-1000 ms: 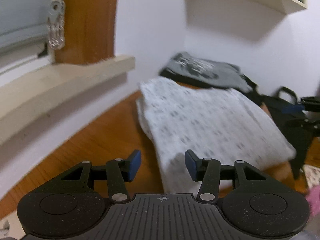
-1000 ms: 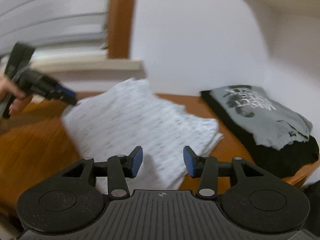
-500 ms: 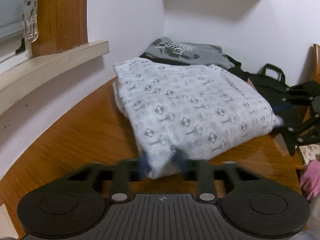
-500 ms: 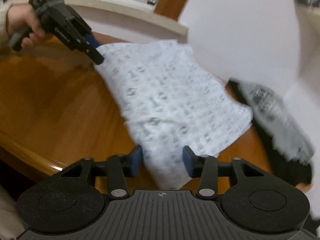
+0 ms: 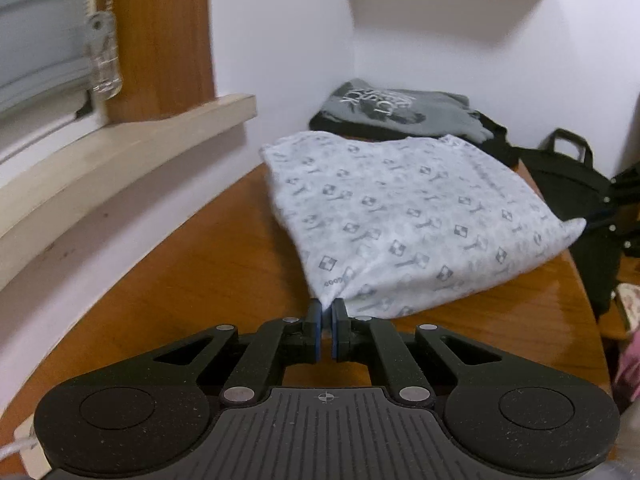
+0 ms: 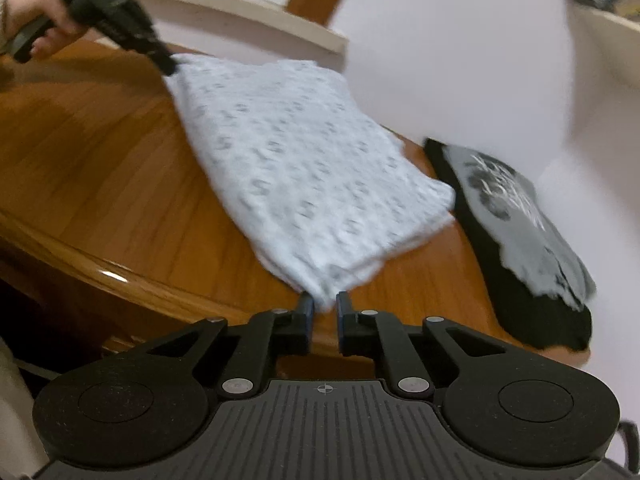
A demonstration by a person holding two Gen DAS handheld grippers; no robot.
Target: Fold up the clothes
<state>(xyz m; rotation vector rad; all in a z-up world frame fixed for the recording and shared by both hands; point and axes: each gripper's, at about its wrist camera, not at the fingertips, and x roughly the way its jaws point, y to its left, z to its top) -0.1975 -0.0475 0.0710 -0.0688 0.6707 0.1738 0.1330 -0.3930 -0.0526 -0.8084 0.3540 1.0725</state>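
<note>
Cloth this soft and light will sag, so corners suit: the shirt point(image 5: 404, 216) on the table point(image 5: 192, 280) is pinched in the left gripper point(image 5: 326, 320), while the right gripper point(image 6: 323, 312) has just been closing on its other near corner.

Change record: both grippers go from open to gripping cloth corners.
Left gripper point(image 5: 326, 316), open a second ago, now pinches one near corner of the folded white patterned cotton garment point(image 5: 404, 216); right gripper point(image 6: 323, 307) has just been closing on another corner, cloth between its pads.
</note>
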